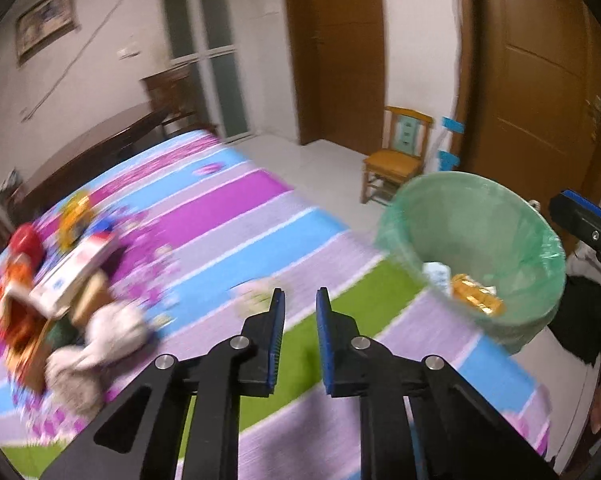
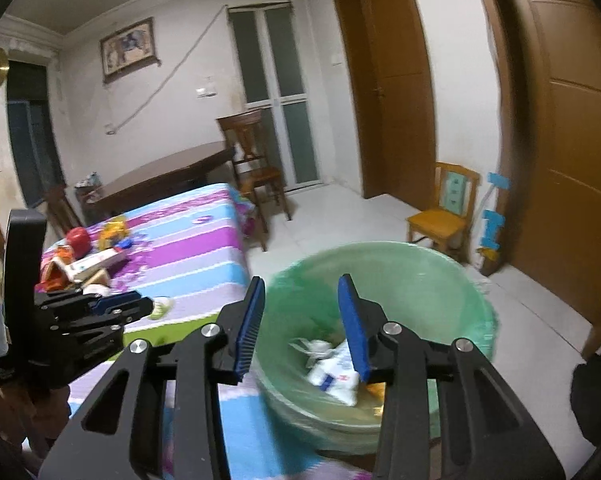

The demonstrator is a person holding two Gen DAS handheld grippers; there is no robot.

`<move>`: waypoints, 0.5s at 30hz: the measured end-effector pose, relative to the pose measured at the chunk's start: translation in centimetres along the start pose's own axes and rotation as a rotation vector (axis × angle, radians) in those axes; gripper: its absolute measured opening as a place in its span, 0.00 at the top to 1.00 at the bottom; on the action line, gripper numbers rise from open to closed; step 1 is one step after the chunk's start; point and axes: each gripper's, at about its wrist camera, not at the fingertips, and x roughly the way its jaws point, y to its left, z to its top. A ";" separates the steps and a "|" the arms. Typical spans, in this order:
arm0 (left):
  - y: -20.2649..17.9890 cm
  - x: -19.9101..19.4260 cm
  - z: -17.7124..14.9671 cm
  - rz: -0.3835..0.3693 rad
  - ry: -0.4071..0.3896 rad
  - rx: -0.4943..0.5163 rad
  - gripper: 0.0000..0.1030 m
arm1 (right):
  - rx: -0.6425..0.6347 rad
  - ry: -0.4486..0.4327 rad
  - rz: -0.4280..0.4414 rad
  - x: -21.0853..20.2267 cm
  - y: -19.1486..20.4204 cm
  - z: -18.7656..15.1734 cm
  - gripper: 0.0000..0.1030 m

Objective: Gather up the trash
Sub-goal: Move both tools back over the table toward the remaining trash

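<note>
While trash lies heaped (image 1: pixel 60 300), green-lined bin (image 1: pixel 476 216) nearby, both hand-held grippers empty.

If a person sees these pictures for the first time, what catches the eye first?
The green-lined trash bin stands on the floor beside the table, with white and yellow wrappers inside. Next comes the bright striped tablecloth, purple, blue and green. At its far left corner lies a heap of trash, with a red piece and a white box.

The striped cloth (image 1: pixel 228 216) lies bare from twelve to two o'clock of the left gripper (image 1: pixel 300 300). A trash pile (image 1: pixel 60 288) crowds nine o'clock, and the green-lined bin (image 1: pixel 476 216) blocks two o'clock at the table's edge.
</note>
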 end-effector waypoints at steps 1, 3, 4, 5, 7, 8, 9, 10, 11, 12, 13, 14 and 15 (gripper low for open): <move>1.6 -0.6 -0.5 0.016 -0.001 -0.025 0.83 | -0.012 0.007 0.022 0.4 0.8 0.1 0.64; 4.9 -1.9 -1.5 0.051 -0.006 -0.082 0.83 | -0.032 0.033 0.087 1.4 2.6 0.4 0.64; 6.8 -2.6 -2.0 0.069 -0.010 -0.118 0.83 | -0.038 0.046 0.122 1.9 3.6 0.6 0.64; 8.9 -3.4 -2.5 0.096 -0.015 -0.162 0.83 | -0.041 0.060 0.162 2.5 4.6 0.9 0.64; 13.1 -5.1 -3.4 0.168 -0.040 -0.257 0.83 | -0.053 0.096 0.277 4.1 7.5 1.9 0.64; 15.4 -6.1 -4.0 0.212 -0.052 -0.303 0.82 | -0.070 0.124 0.348 5.2 9.4 2.6 0.64; 17.1 -6.8 -4.4 0.249 -0.058 -0.341 0.82 | -0.093 0.150 0.417 6.6 11.9 3.6 0.64; 19.6 -7.9 -5.3 0.297 -0.066 -0.401 0.82 | -0.123 0.180 0.483 8.1 14.5 4.6 0.64; 21.7 -8.8 -6.1 0.329 -0.070 -0.454 0.82 | -0.147 0.212 0.533 9.4 16.6 5.3 0.64; 23.6 -9.8 -7.0 0.358 -0.073 -0.504 0.82 | -0.172 0.253 0.582 11.3 19.3 6.3 0.64; 25.0 -10.5 -7.8 0.379 -0.073 -0.534 0.81 | -0.200 0.303 0.610 14.2 22.8 7.4 0.64; 26.2 -11.2 -8.6 0.404 -0.072 -0.564 0.80 | -0.230 0.360 0.632 16.9 25.8 8.1 0.64; 27.6 -11.9 -9.6 0.430 -0.068 -0.594 0.79 | -0.265 0.391 0.616 19.7 28.7 8.8 0.64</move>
